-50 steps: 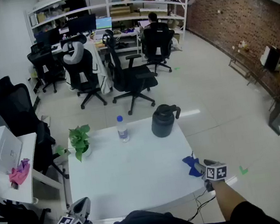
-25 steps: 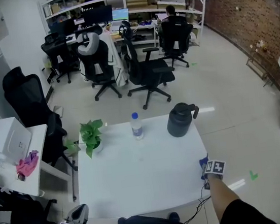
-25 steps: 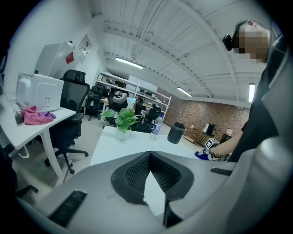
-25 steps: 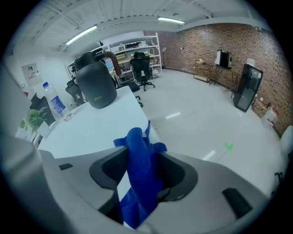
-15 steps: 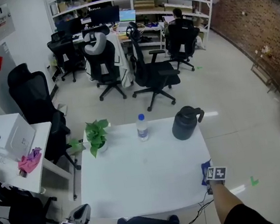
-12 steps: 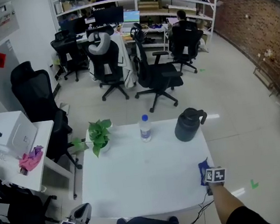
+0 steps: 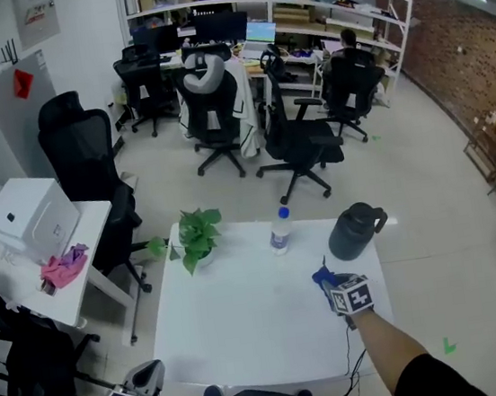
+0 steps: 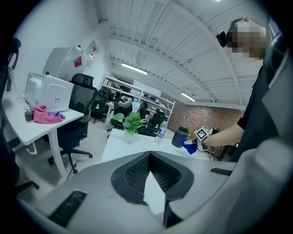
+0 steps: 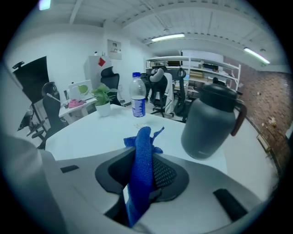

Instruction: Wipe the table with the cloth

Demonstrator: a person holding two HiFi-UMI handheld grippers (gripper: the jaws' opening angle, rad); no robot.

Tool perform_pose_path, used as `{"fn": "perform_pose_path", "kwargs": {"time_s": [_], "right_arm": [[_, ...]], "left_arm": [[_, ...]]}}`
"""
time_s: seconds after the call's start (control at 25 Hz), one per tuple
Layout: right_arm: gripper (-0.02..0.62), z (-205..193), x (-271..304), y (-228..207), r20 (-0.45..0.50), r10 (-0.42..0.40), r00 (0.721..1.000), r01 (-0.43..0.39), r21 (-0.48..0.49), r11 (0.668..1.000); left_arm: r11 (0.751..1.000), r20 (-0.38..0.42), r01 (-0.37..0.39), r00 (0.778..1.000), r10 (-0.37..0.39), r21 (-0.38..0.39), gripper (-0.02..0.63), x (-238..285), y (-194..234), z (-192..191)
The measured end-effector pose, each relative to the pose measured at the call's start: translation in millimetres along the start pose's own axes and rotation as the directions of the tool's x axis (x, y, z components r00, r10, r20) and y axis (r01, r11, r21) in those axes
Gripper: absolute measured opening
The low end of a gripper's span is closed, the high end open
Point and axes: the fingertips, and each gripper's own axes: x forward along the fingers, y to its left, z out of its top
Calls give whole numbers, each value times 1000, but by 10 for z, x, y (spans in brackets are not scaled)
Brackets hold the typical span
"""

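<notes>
A blue cloth (image 9: 141,170) hangs bunched between the jaws of my right gripper (image 9: 143,179), which is shut on it. In the head view the blue cloth (image 7: 323,277) and the right gripper (image 7: 334,284) are above the right part of the white table (image 7: 246,320), just in front of the black jug. My left gripper (image 7: 146,376) stays low, off the table's near-left corner. In its own view the left gripper (image 8: 150,160) has its jaws together with nothing between them. The blue cloth (image 8: 188,145) shows far off to the right there.
A black jug (image 7: 354,231) stands at the table's far right, a water bottle (image 7: 280,231) at the far middle and a potted plant (image 7: 197,236) at the far left. A side desk (image 7: 66,262) with a pink rag stands to the left. Office chairs (image 7: 299,140) stand beyond the table.
My right gripper has shut on the cloth at the table's right edge and carried it inward to just in front of the jug. The left gripper has stayed where it was.
</notes>
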Motion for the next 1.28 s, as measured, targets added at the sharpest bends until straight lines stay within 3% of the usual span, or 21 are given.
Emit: {"fn": "perform_pose_path", "kwargs": {"time_s": [0.36,0.6,0.76,1.28], "right_arm": [[95,81,851,805,-119,60,991,-66,-49,997],[95,-96,1247,979,-234,-25,972,2,-97,995],[89,-106,1353,980,-240,-79,967,53,-113,992],[77,-78,1418,1073,-263,-113,958,96,-74,993]], "left_arm": [[998,48,-47,998,49,-42,0,-346,285,5],[997,84,-65,994,69,-41,0,-450,529,71],[997,88,-79,993,80,-20,0,-455,722,116],[991,71,11,997,-21,133,0,470,1066,574]]}}
